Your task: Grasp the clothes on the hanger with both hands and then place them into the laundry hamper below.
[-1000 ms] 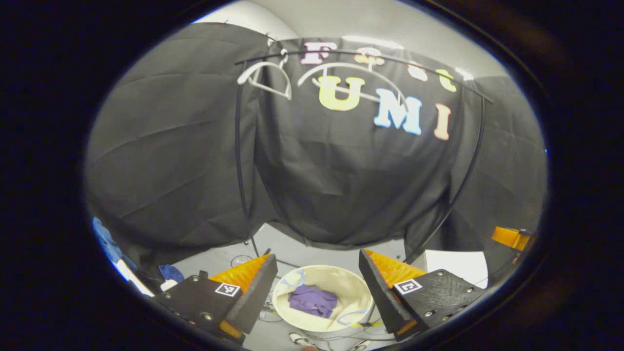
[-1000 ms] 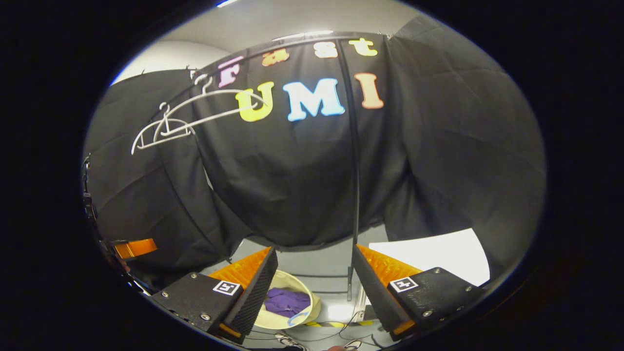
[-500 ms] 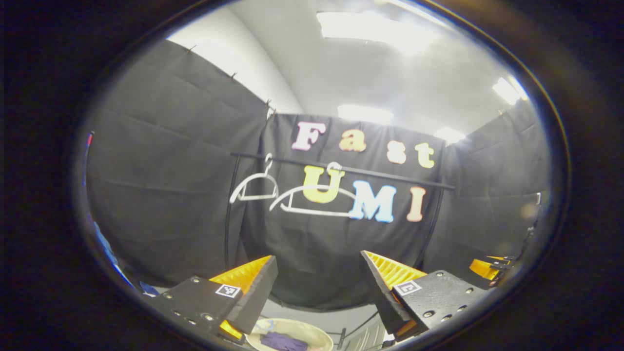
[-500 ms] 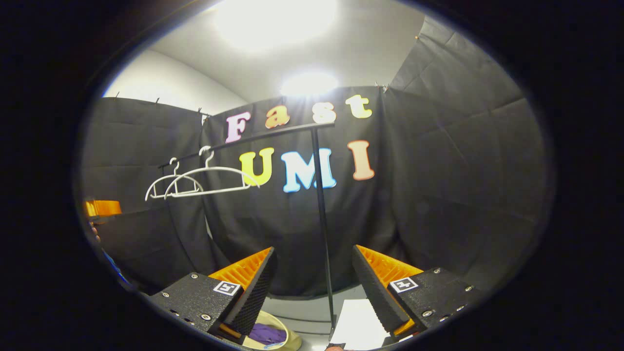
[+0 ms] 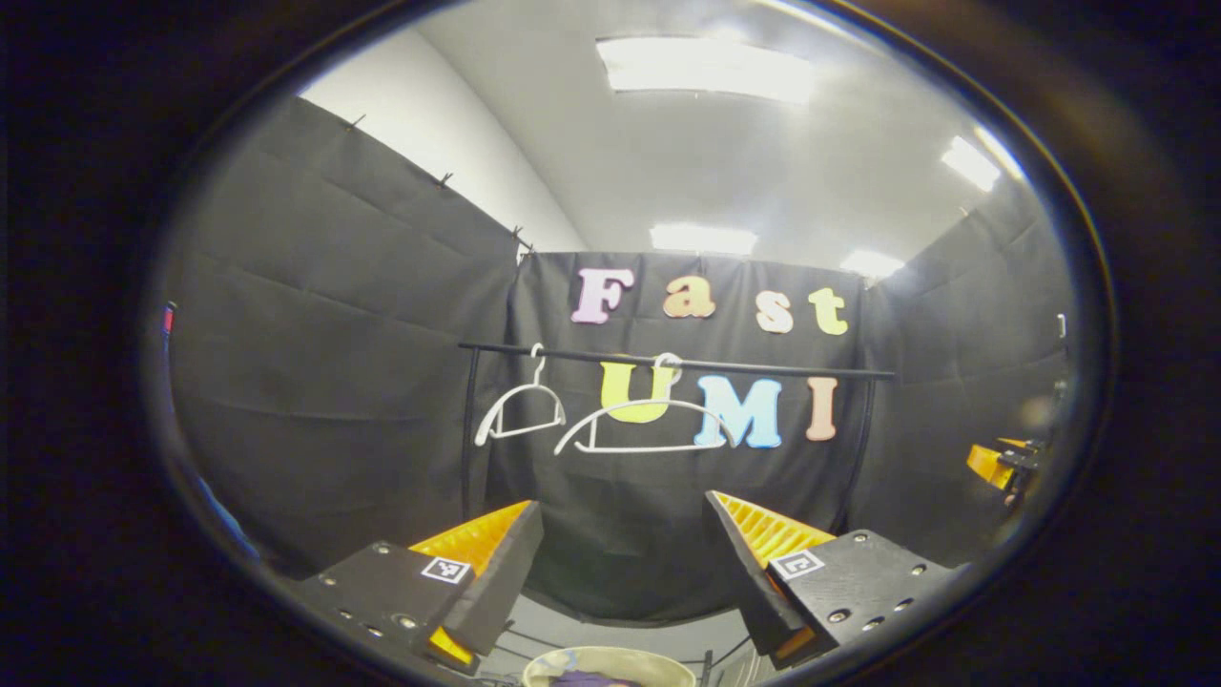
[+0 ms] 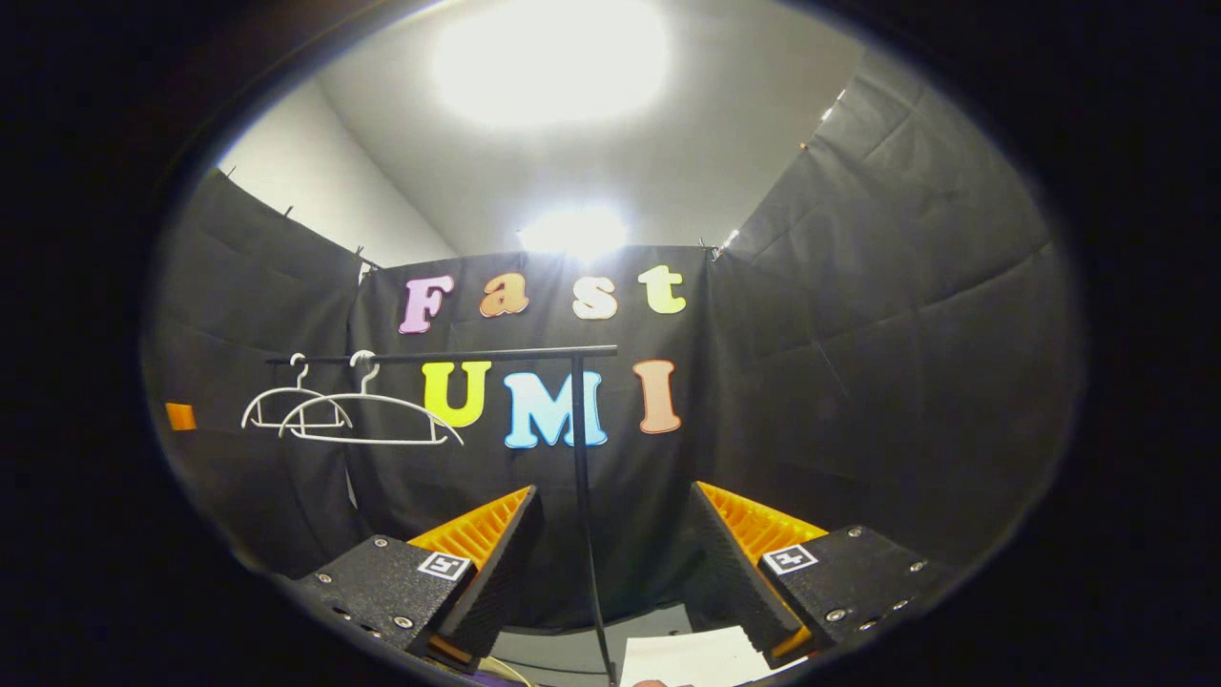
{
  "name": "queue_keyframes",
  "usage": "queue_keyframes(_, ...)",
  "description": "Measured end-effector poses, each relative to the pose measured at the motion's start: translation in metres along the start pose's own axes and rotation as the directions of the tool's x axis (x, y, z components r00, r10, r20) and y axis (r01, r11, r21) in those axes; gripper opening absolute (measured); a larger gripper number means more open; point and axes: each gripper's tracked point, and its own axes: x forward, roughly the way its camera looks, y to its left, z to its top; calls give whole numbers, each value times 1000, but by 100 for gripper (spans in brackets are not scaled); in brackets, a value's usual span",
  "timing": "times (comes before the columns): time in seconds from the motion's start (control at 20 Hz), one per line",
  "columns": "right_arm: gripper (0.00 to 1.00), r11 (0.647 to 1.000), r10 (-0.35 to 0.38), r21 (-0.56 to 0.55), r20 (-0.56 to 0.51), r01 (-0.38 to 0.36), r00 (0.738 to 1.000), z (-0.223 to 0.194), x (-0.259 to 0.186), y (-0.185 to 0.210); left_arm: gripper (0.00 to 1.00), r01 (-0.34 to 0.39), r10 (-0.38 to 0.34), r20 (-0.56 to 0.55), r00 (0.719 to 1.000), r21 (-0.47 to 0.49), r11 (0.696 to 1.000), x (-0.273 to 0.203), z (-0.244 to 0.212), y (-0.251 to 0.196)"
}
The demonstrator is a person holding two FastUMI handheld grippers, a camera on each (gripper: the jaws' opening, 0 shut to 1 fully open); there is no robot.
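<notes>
Black cloth walls around, white ceiling with bright lamps above the black rail (image 5: 668,363). Under the rail, two bare white hangers (image 5: 520,412) side by side. Left gripper (image 5: 625,572) released, fingers wide apart, nothing between; low beneath, cream hamper (image 5: 610,660) rim, purple clothes (image 5: 582,678) inside. Right gripper (image 6: 610,563) likewise released and bare, beside the rail's post (image 6: 587,515).

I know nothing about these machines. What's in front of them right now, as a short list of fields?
Rail: black metal clothes rail, horizontal
Hangers: two white plastic hangers on the rail, both bare
Hamper: round cream fabric laundry hamper below, a bit of purple cloth inside
Left gripper: open, empty
Right gripper: open, empty
Task state: looks finished, judging by the bare hangers
</notes>
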Motion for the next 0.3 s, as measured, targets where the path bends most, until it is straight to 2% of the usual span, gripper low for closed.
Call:
queue_keyframes(0.15, 95, 999, -31, -27, -3, 31, 1000, 4, 4, 17, 100, 10, -9, -13, 1000, 17, 1000, 2, -6, 18)
queue_keyframes(0.3, 95, 1000, -17, -8, -23, 17, 1000, -2, 5, 45, 100, 34, -33, -28, 999, 26, 999, 1, -15, 31)
